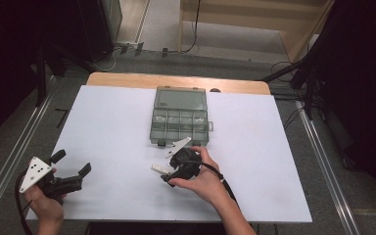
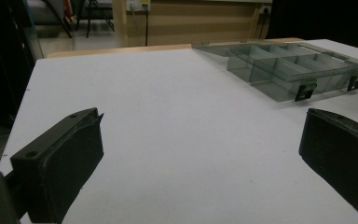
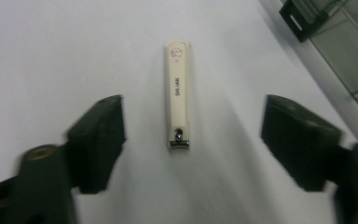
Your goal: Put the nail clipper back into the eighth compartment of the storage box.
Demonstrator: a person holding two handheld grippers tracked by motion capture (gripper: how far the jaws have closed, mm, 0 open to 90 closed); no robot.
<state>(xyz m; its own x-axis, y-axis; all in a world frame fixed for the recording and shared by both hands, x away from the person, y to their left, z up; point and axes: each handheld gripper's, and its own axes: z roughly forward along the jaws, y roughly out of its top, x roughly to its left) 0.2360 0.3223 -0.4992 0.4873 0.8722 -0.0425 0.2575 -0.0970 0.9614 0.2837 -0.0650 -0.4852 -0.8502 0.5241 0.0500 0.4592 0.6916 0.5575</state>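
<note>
Table [image 1: 107, 127] first: a white-covered top with a strip of bare wood along the far edge, and on it, toward the far middle, a smoky grey compartment box [image 1: 180, 126] lying open, lid flat behind it. Its cells look empty from where I stand, though the tinted plastic makes that hard to swear to.

Nearer the person, the right gripper [image 3: 193, 126] hangs low over a cream nail clipper [image 3: 179, 95], jaws spread wide to either side of it, nothing held. The clipper lies flat on the sheet, just in front of the box's latched edge. To take it cleanly, I'd judge the jaws should come straight down astride its long sides and close across the narrow width, low enough not to skate off the lever.

At the near left corner, the left gripper [image 1: 71, 164] waits, also wide apart and empty.

From above, the right hand [image 1: 200, 178] covers most of the clipper; its small print and pink mark stay unreadable.
</note>
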